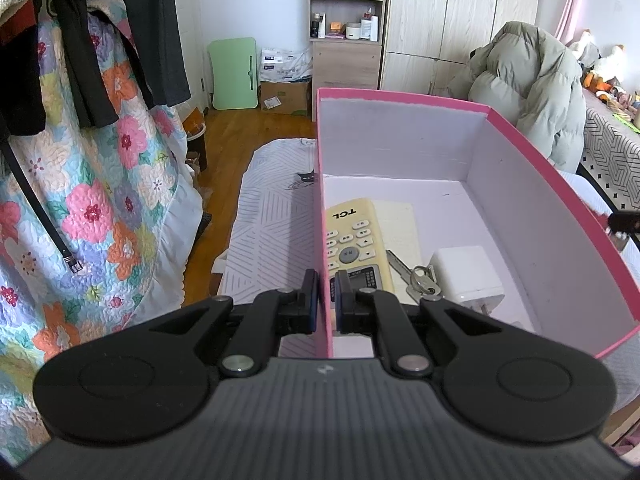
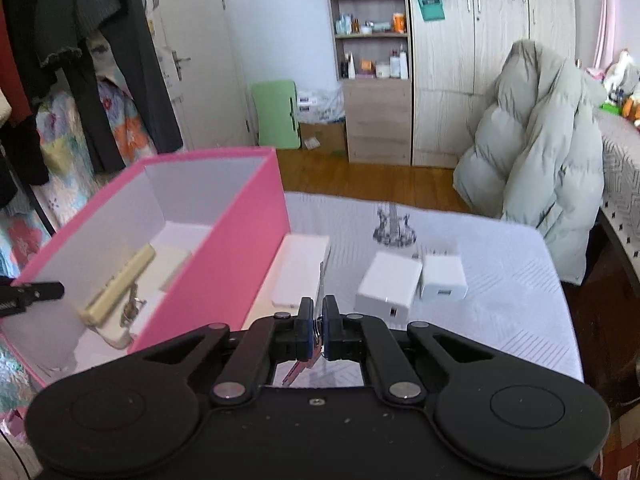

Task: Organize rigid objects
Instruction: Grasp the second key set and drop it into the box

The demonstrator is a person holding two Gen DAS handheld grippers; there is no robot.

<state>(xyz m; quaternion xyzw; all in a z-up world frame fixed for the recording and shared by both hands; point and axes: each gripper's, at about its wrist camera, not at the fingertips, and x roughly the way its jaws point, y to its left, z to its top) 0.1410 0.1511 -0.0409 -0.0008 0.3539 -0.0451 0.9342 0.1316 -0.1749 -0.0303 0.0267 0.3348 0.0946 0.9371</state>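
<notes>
Bedroom: wood floor, wardrobe, shelf unit, puffy coat (image 2: 532, 136) on a chair. Work surface is a counter (image 2: 500, 280) under a pale patterned cloth.

Pink box (image 1: 400, 140), open top, white inside, stands on the counter. Inside on its floor: yellowed remote (image 1: 352, 240), keys (image 1: 416, 280) just beside it, white charger (image 1: 468, 276) beside the keys.

Left tongs (image 1: 327, 276) closed on the box's near-left wall, one pad outside, one inside.

Right tongs (image 2: 317, 312) closed on a red-headed key (image 2: 298, 372), which hangs below the pads, off the counter; picture slightly blurred.

On the counter right of the box: flat white case (image 2: 300, 272) touching or just beside the box wall, then two white chargers, larger (image 2: 388, 286) and smaller (image 2: 444, 282), side by side.
</notes>
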